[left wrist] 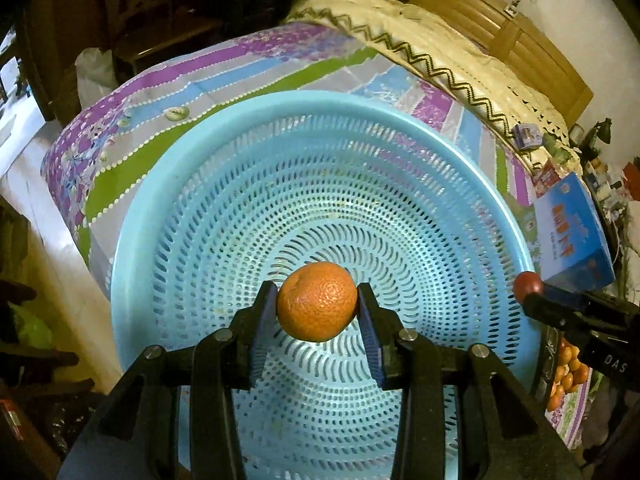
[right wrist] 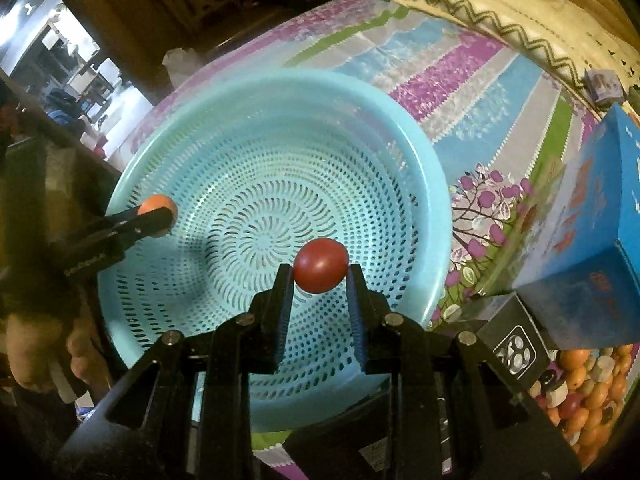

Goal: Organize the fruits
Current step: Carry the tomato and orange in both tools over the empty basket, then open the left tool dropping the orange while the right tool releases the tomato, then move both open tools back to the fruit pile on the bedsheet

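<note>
My left gripper [left wrist: 317, 300] is shut on an orange tangerine [left wrist: 316, 307] and holds it above the middle of a light blue perforated basket [left wrist: 192, 184]. My right gripper [right wrist: 320, 274] is shut on a small red tomato [right wrist: 320, 265] above the same basket [right wrist: 420, 168], which holds no fruit. The right gripper with the tomato [left wrist: 528, 284] shows at the right rim in the left wrist view. The left gripper with the tangerine [right wrist: 158, 206] shows at the left rim in the right wrist view.
The basket rests on a striped purple, blue and green cloth [right wrist: 460, 80]. A blue carton [right wrist: 592, 240] and a black box [right wrist: 512, 344] stand to the right. A pile of tangerines [right wrist: 592, 392] lies at the lower right. A white quilt [left wrist: 440, 40] lies behind.
</note>
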Tool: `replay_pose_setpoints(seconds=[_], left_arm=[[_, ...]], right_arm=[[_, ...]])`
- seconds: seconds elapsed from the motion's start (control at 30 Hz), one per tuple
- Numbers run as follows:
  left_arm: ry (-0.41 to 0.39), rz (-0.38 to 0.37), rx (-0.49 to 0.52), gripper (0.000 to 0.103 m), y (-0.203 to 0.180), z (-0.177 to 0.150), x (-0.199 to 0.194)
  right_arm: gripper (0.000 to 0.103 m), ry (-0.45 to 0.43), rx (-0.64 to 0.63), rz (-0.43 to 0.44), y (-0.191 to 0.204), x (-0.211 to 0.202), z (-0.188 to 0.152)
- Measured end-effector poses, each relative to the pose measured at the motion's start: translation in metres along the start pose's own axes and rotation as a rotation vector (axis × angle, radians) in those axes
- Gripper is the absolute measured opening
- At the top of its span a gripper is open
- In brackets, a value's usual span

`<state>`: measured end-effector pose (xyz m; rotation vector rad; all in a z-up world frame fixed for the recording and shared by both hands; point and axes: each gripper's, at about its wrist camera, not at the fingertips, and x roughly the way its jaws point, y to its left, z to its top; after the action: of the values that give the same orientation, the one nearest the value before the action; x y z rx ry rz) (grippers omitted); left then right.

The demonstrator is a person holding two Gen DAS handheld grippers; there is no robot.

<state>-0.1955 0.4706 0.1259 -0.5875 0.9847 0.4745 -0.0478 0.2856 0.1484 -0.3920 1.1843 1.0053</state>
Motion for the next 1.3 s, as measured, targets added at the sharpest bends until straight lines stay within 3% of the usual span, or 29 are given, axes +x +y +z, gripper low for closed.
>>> replay_pose_setpoints(seconds=[0.5, 0.67, 0.77, 0.93, 1.03, 1.13, 1.2, 1.3], left_arm=[[0.058, -0.001, 0.000, 0.041, -0.001, -0.002, 0.018], [0.062, -0.001, -0.002, 0.065, 0.001, -0.004, 0.020], [0.066, -0.003, 0.001, 0.067, 0.000, -0.004, 0.021], [0.066, -0.003, -0.002, 0.067, 0.000, -0.004, 0.022], [0.056, -0.018, -0.018, 0.067, 0.001, -0.004, 0.020], [0.010, -0.042, -0.021, 0.067, -0.002, -0.004, 0.010], [-0.052, -0.055, -0.012, 0.067, -0.008, -0.006, -0.001], [-0.212, -0.055, 0.054, 0.070, -0.031, -0.015, -0.027]], right_arm=[[0.029, 0.010, 0.005, 0.004, -0.003, 0.008, 0.001], [0.029, 0.010, 0.002, 0.009, -0.002, 0.008, 0.001], [0.035, 0.008, -0.003, 0.011, -0.001, 0.008, 0.001], [0.035, -0.014, 0.004, 0.022, -0.002, 0.004, 0.000], [0.035, -0.058, 0.002, 0.031, -0.001, -0.005, -0.005], [0.035, -0.172, -0.037, -0.010, 0.005, -0.032, -0.018], [0.035, -0.252, -0.048, -0.046, 0.007, -0.053, -0.033], [0.039, -0.370, -0.053, -0.095, 0.007, -0.085, -0.067]])
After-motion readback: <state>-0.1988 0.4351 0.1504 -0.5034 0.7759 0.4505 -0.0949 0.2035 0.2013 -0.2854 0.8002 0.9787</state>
